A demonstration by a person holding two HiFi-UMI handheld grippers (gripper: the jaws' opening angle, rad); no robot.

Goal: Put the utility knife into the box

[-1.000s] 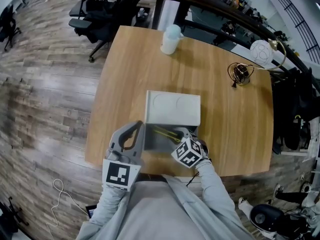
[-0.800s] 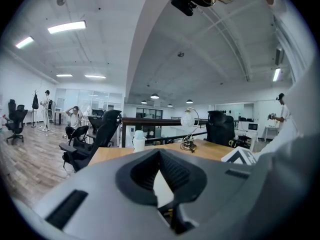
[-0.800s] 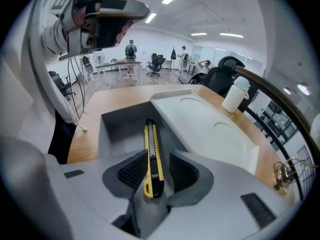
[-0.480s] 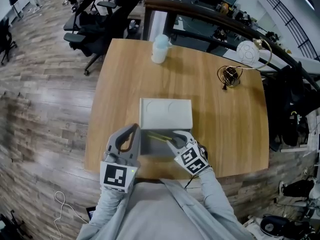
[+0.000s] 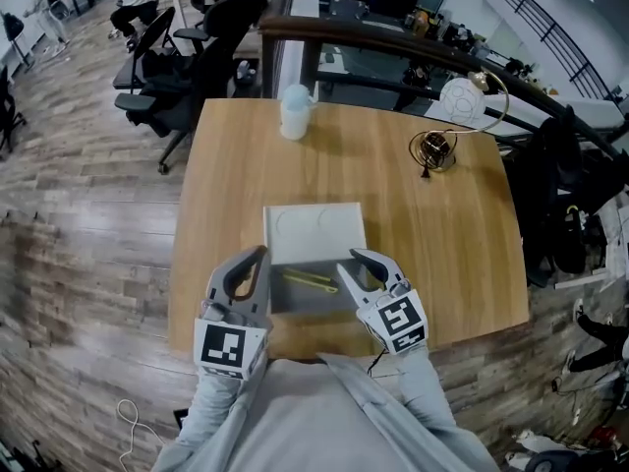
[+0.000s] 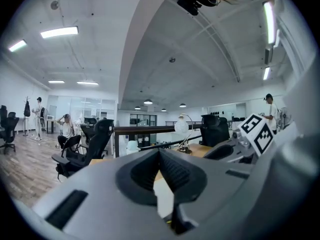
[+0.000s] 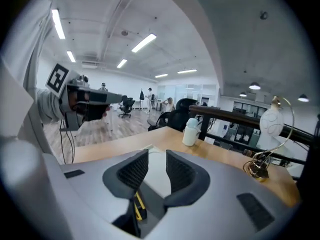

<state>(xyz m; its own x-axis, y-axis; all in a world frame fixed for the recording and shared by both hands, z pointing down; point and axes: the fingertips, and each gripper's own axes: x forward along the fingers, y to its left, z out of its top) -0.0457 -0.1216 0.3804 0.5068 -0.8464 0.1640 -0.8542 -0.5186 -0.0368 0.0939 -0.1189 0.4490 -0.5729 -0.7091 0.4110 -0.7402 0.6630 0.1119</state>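
Observation:
The yellow utility knife [image 5: 309,280] lies flat inside the grey box [image 5: 281,304], whose white lid [image 5: 314,231] is folded open toward the far side. My right gripper [image 5: 361,260] hovers at the box's right edge, open by a narrow gap with nothing between its pads. In the right gripper view, part of the knife [image 7: 138,207] shows below the right gripper [image 7: 156,157]. My left gripper [image 5: 257,254] rests at the box's left edge, shut and empty. In the left gripper view the pads of the left gripper [image 6: 160,153] meet at the tips.
The wooden table [image 5: 442,224] carries a white bottle [image 5: 295,112] at the far edge, a globe lamp [image 5: 462,101] and a coiled metal object [image 5: 430,148] at the far right. Office chairs [image 5: 167,77] stand beyond the table's left side. The near table edge is just under both grippers.
My right gripper has drawn back from the knife toward the box's right edge, and the knife stays in the box. The left gripper has barely moved.

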